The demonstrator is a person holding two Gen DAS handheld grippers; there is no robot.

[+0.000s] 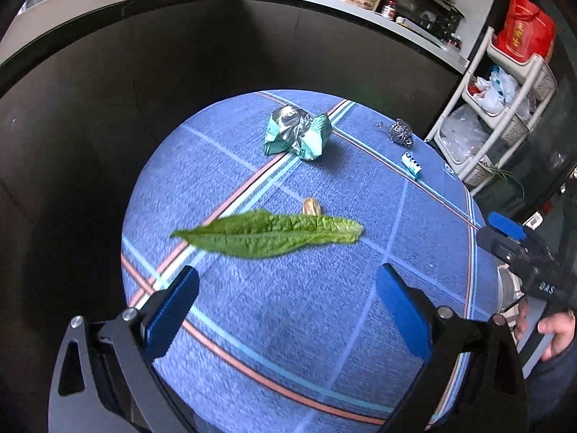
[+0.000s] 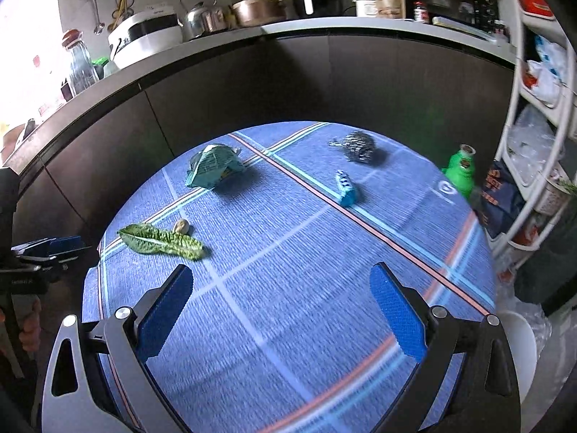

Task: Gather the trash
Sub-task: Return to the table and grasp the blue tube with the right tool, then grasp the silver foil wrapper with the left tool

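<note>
On the blue striped tablecloth [image 1: 288, 324] lie a green lettuce leaf [image 1: 267, 232], a small tan shell-like scrap [image 1: 312, 206] behind it, a crumpled teal foil wrapper [image 1: 297, 133], a steel-wool ball [image 1: 401, 131] and a small blue candy wrapper [image 1: 411, 165]. My left gripper [image 1: 286, 288] is open and empty, just short of the leaf. My right gripper [image 2: 281, 288] is open and empty above the cloth; its view shows the leaf [image 2: 160, 241], scrap [image 2: 181, 226], teal wrapper [image 2: 214, 167], steel wool [image 2: 357, 147] and candy wrapper [image 2: 346, 187].
A green bottle [image 2: 461, 169] stands past the table's right edge beside a white shelf rack [image 2: 533, 137] of bags. A white bin [image 2: 519, 342] sits low at the right. A dark counter [image 2: 288, 72] with kitchen appliances curves behind the table.
</note>
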